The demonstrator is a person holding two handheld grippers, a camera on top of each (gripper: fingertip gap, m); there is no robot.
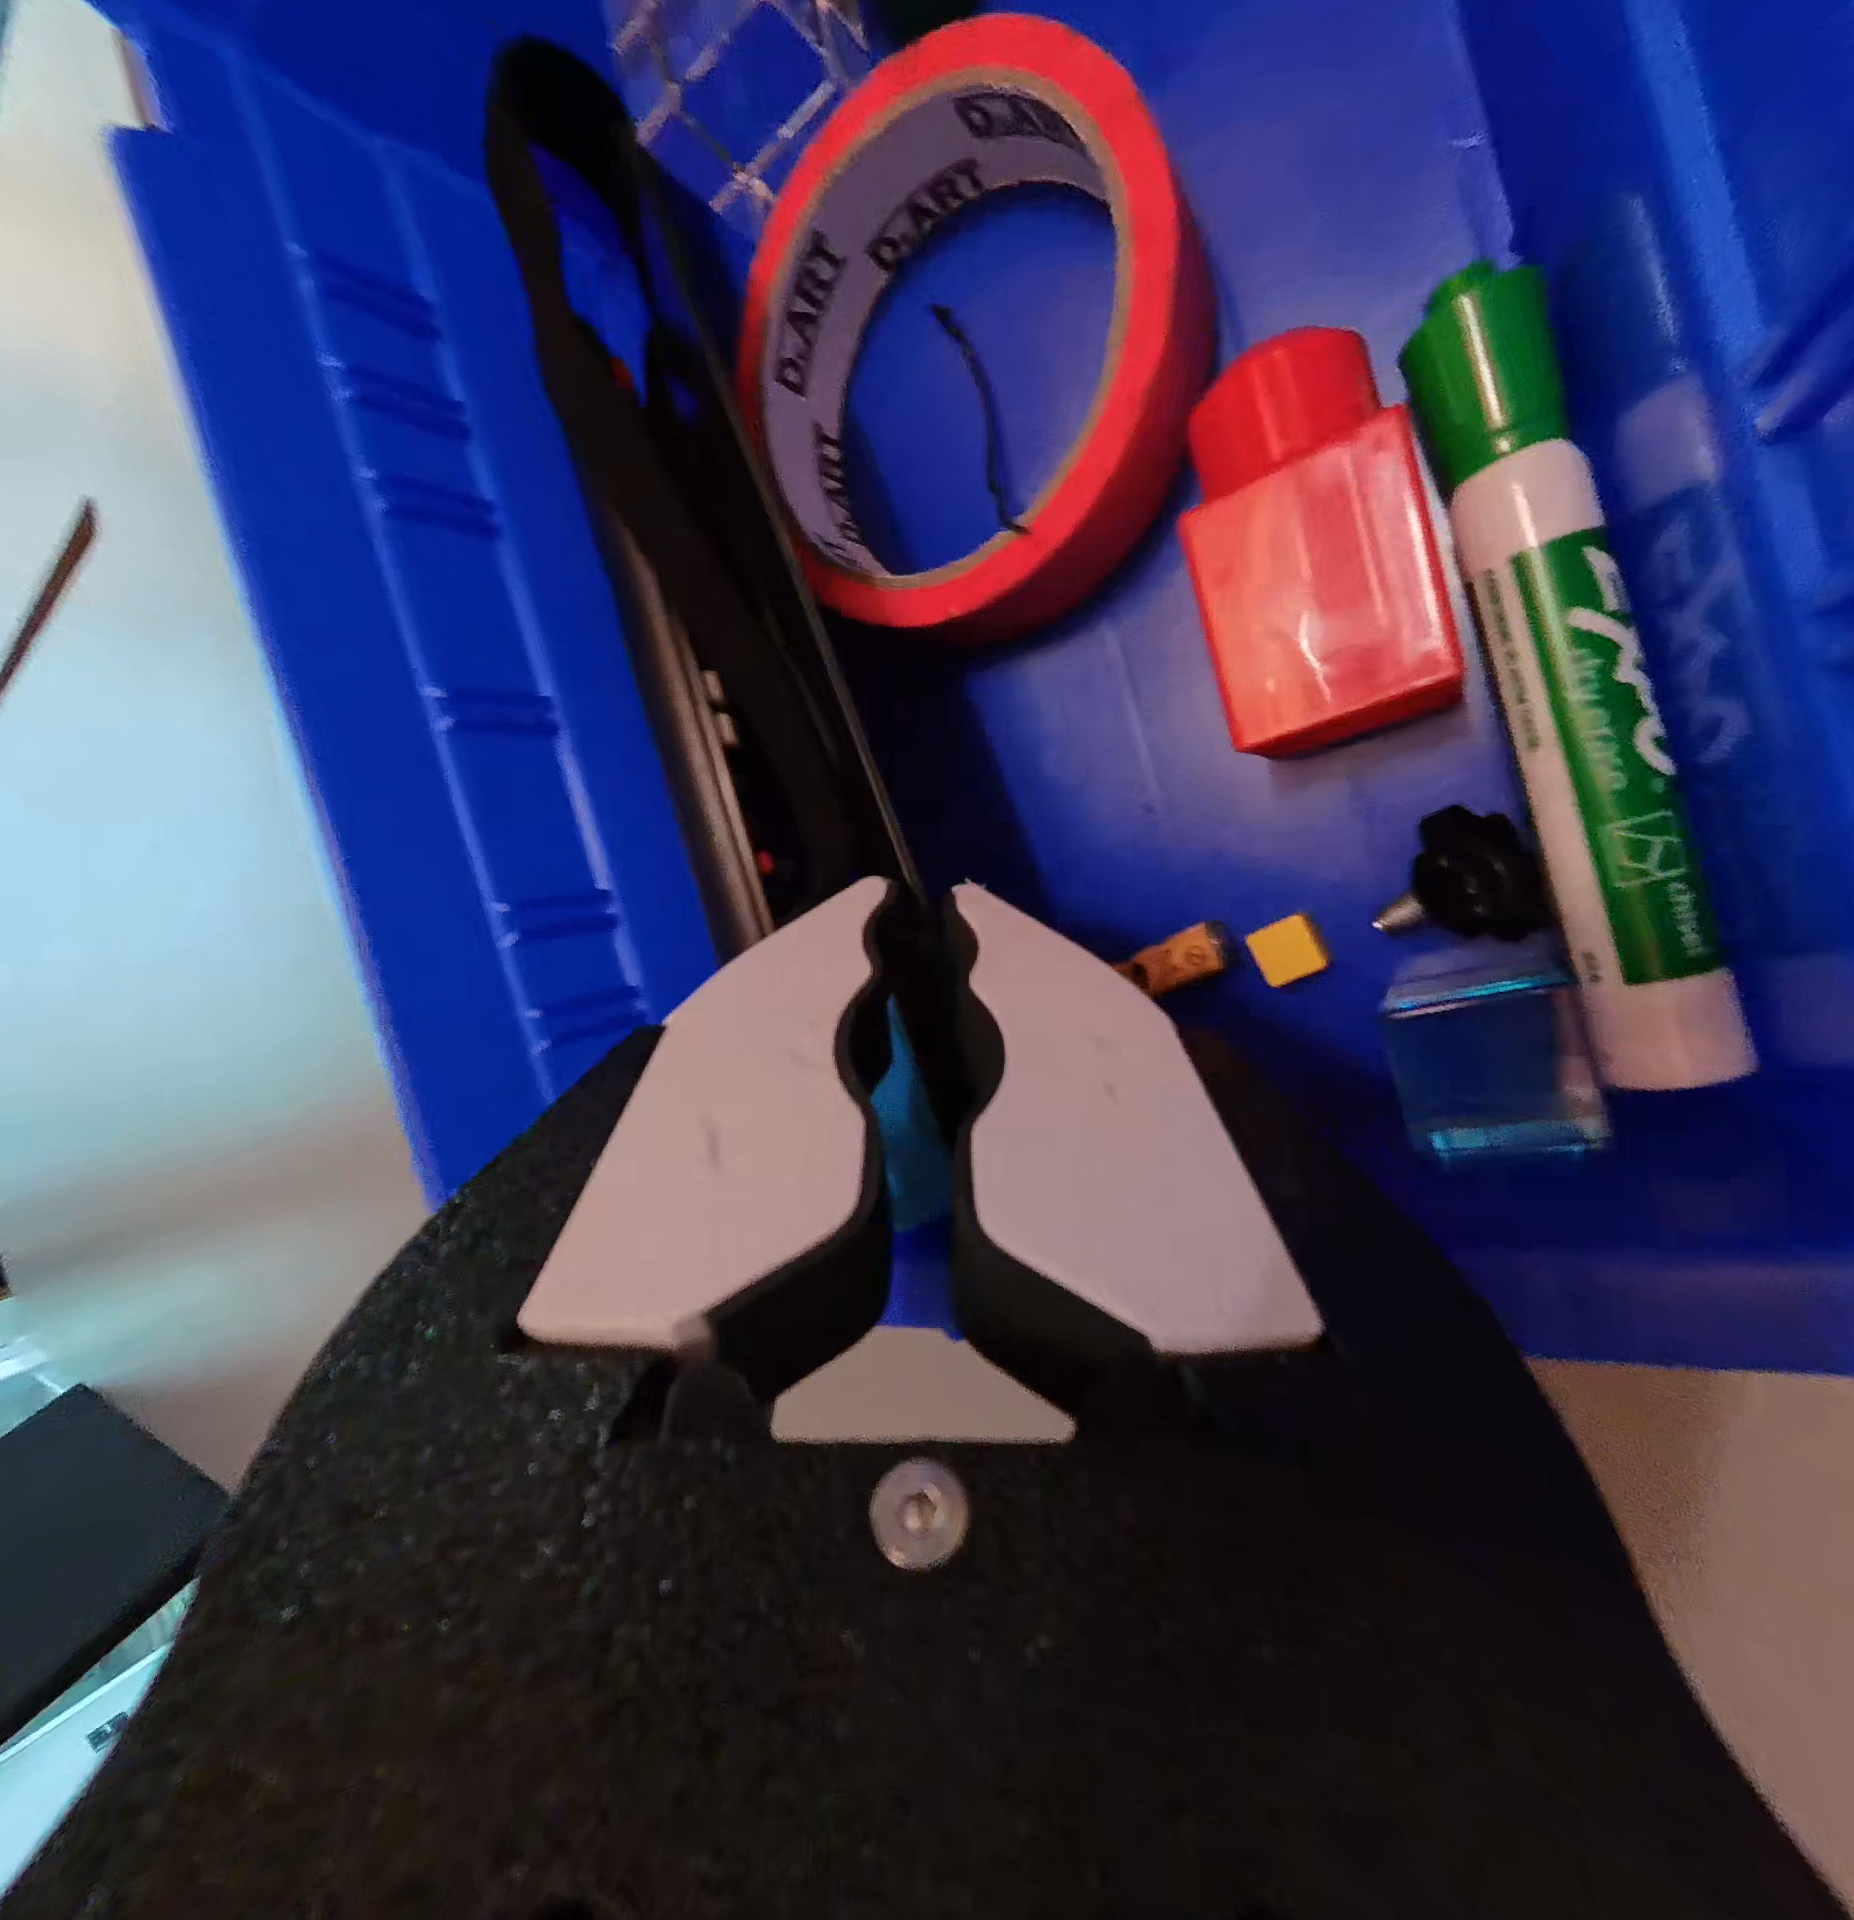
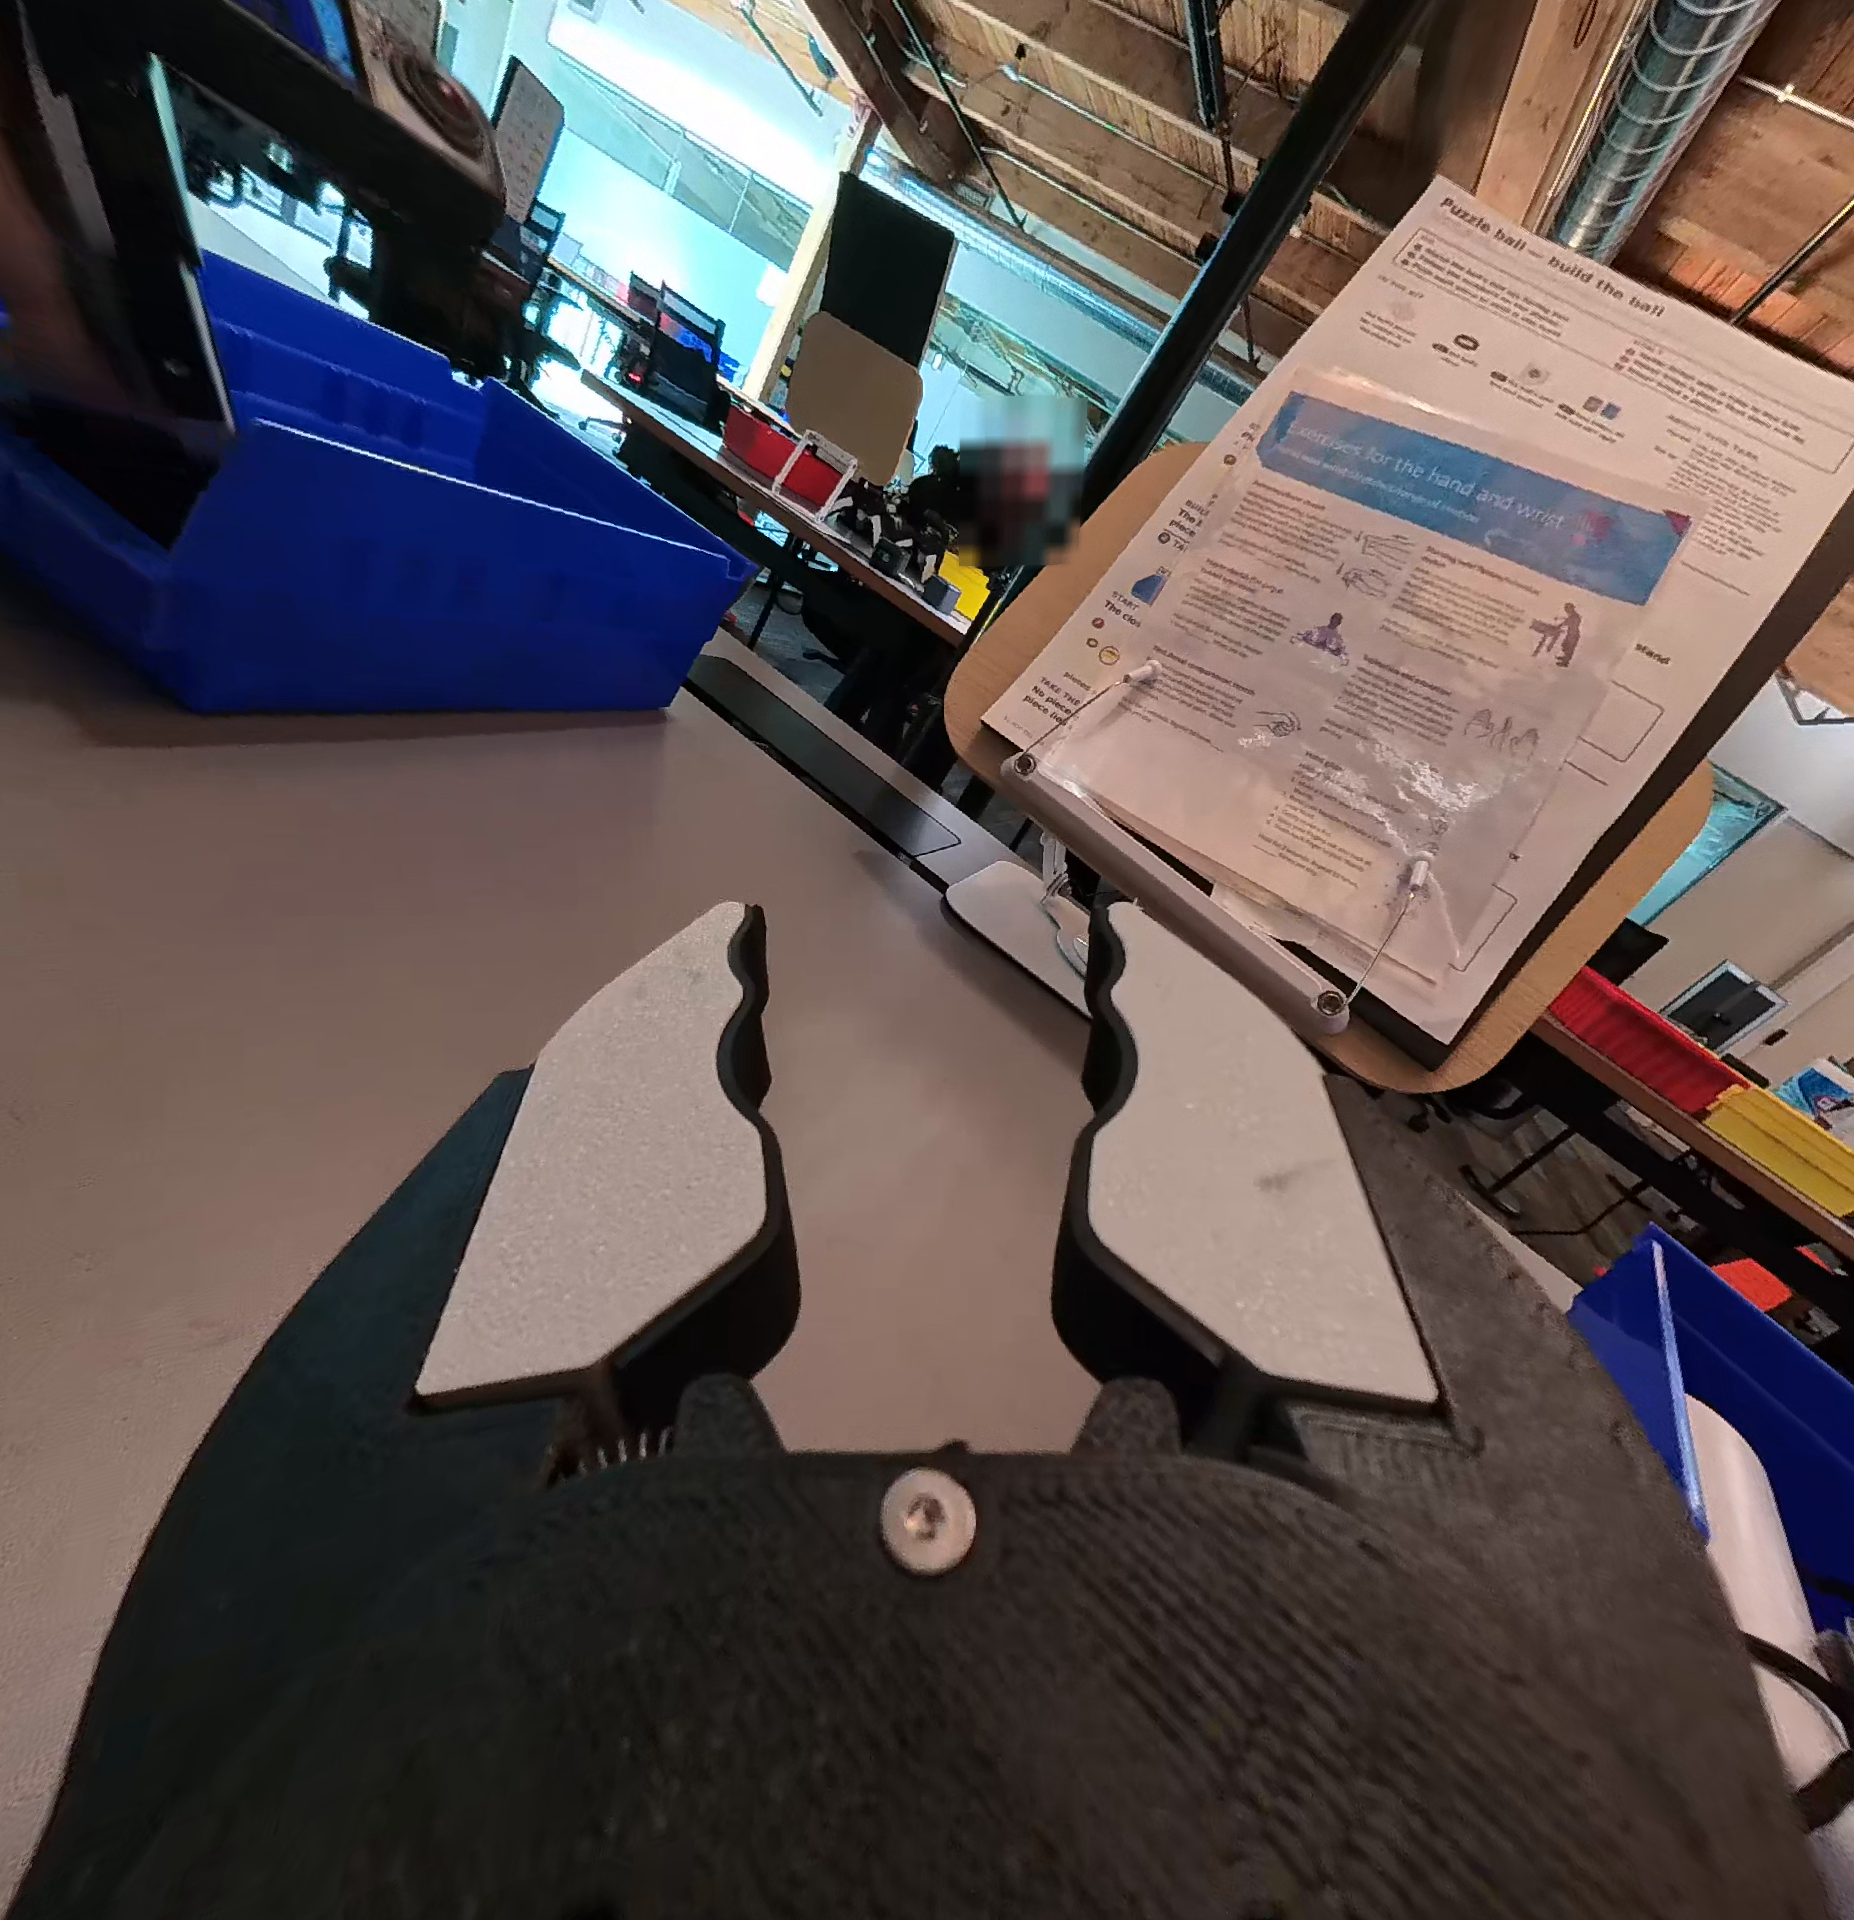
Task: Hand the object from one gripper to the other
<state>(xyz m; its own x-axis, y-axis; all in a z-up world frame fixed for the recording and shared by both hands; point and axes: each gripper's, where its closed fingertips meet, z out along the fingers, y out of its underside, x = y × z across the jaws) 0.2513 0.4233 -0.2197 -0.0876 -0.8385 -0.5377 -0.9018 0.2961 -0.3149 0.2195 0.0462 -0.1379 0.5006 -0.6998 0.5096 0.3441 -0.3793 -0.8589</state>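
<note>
Your left gripper is clamped on a thin black strap over the blue bin. Inside lie a red tape roll, red bottle and green marker.

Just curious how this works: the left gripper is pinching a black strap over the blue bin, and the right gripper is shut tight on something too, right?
Not quite. The left gripper is indeed pinching the black strap over the blue bin, but the right gripper is not shut: the right wrist view shows its jaws spread wide, nothing between them, only bare table beyond.
</note>
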